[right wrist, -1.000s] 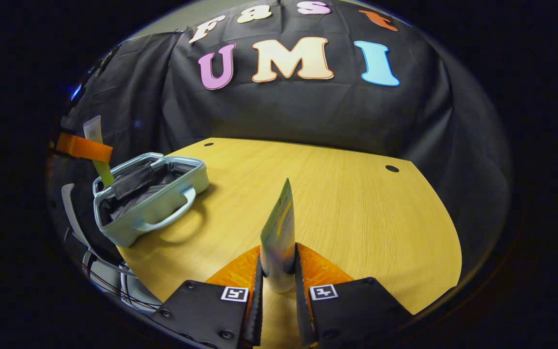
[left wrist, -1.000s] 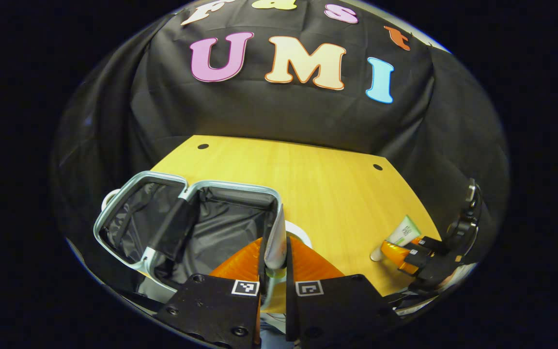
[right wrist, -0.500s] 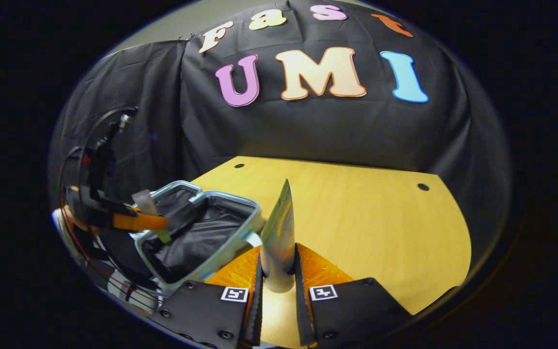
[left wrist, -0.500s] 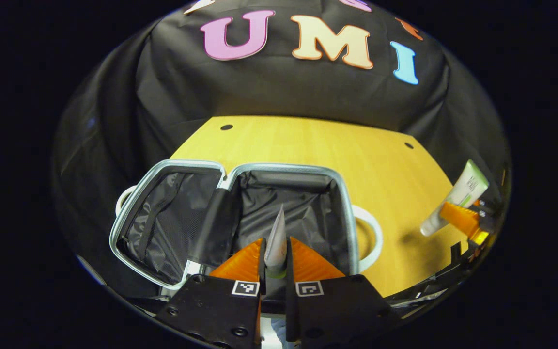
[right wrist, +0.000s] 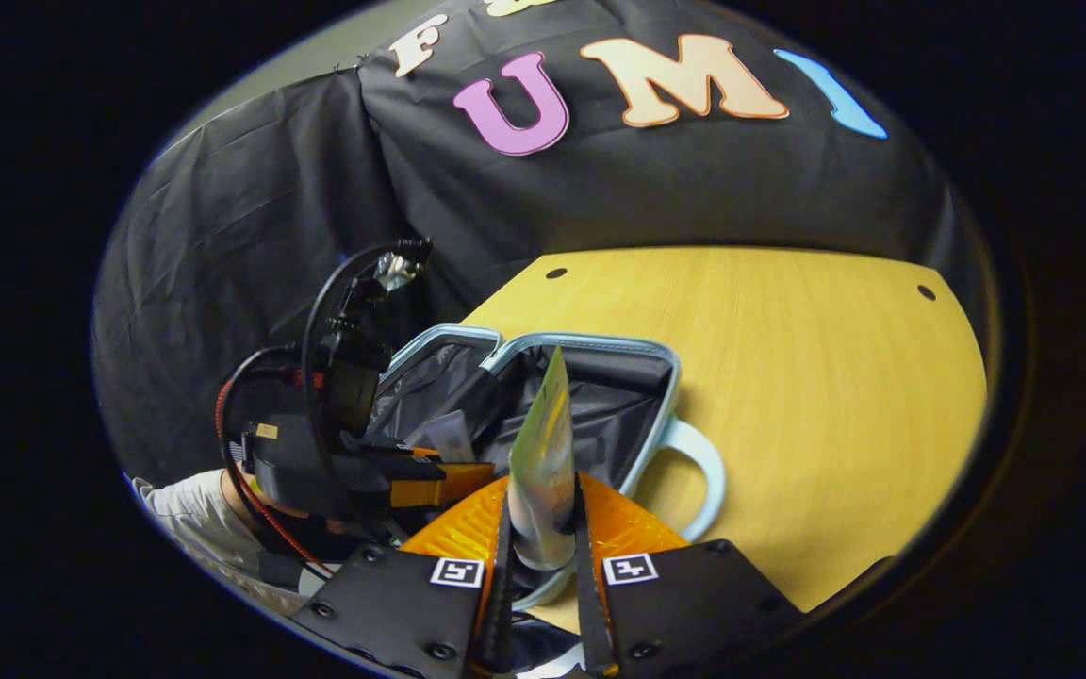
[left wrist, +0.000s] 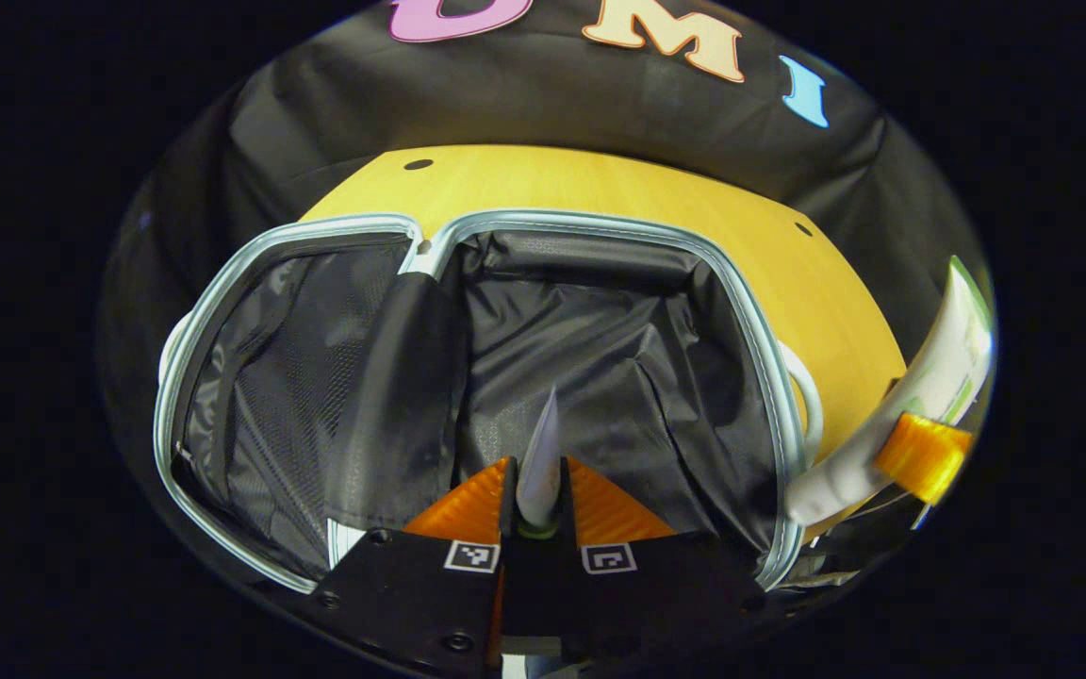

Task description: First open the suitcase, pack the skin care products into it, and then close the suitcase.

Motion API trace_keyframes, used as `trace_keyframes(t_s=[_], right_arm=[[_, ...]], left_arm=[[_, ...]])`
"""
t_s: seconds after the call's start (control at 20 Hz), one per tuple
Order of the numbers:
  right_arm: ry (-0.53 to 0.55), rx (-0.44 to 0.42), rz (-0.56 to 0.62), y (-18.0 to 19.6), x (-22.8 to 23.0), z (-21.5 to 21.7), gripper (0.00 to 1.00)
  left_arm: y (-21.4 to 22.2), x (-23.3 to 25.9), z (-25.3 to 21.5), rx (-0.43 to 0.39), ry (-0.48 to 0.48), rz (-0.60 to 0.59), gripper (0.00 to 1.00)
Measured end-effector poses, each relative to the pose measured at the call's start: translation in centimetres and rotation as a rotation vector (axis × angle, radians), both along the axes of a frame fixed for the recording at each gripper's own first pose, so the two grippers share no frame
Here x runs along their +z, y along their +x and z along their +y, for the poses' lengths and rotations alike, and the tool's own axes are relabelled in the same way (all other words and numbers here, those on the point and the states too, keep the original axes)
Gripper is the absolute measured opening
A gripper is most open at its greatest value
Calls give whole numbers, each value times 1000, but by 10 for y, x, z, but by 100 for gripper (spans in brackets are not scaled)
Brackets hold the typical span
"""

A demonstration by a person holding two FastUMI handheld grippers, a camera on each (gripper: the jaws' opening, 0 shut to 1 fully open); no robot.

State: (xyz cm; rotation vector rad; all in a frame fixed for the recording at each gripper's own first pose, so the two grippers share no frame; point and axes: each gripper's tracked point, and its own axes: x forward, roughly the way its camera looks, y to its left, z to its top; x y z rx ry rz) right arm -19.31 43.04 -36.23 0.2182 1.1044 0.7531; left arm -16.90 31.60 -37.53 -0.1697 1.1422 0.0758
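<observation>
My left hand-held gripper (left wrist: pixel 537 490) pinched a thin tube (left wrist: pixel 540 462) over the open suitcase (left wrist: pixel 600 226) (black lining below); my right hand-held gripper (right wrist: pixel 543 528) clamped a second tube (right wrist: pixel 543 453) beside it, above the surface (right wrist: pixel 788 377).

text: none legible | tube (right wrist: pixel 543 453) print: blurred | markers: patterns only

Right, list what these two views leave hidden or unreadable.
- Left gripper view: lower end of the held tube, sunk between the fingers.
- Left gripper view: the other tube, smeared and cut at the edge.
- Right gripper view: suitcase floor, blocked by the left gripper and the right gripper's tube.
</observation>
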Motion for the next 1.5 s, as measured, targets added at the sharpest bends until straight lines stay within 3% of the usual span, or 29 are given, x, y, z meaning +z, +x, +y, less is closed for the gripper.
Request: trace_keyframes(t_s=[0.1,0.15,0.2,0.25,0.35,0.5,0.55,0.6,0.65,0.8,0.9,1.15,1.2,1.3,1.5], right_arm=[[-24,3,31,-10,-13,11,31],[-39,6,47,-14,-22,17,31],[-57,7,71,-19,-31,21,31],[-76,4,104,-25,-39,26,31],[-106,-13,174,-32,-55,28,31],[-143,-46,196,-28,-60,24,30],[-139,-59,188,-24,-61,31,37],[-139,-75,173,-17,-58,34,38],[-120,-86,159,-10,-65,45,31],[-77,-114,89,12,-50,54,82],[-74,-132,36,25,-40,52,96],[-110,-173,-31,40,-30,28,99],[-122,-182,-41,44,-27,21,92],[-141,-215,-58,51,-24,6,98],[-168,-288,-96,70,-13,-21,98]], left_arm=[[7,9,5,-30,-16,-29,31],[10,15,8,-41,-25,-46,45],[13,22,14,-49,-26,-66,51],[16,30,23,-54,-23,-83,67],[23,45,41,-51,-13,-120,77],[30,60,79,-14,18,-169,75],[30,63,94,2,32,-177,78],[28,65,108,21,44,-178,79],[27,65,124,41,60,-177,84],[20,70,171,106,102,-185,93],[22,71,204,146,134,-190,93],[16,73,287,252,219,-174,96],[10,71,300,269,239,-162,94],[0,62,333,288,287,-126,94],[-13,36,368,328,284,-56,94]])
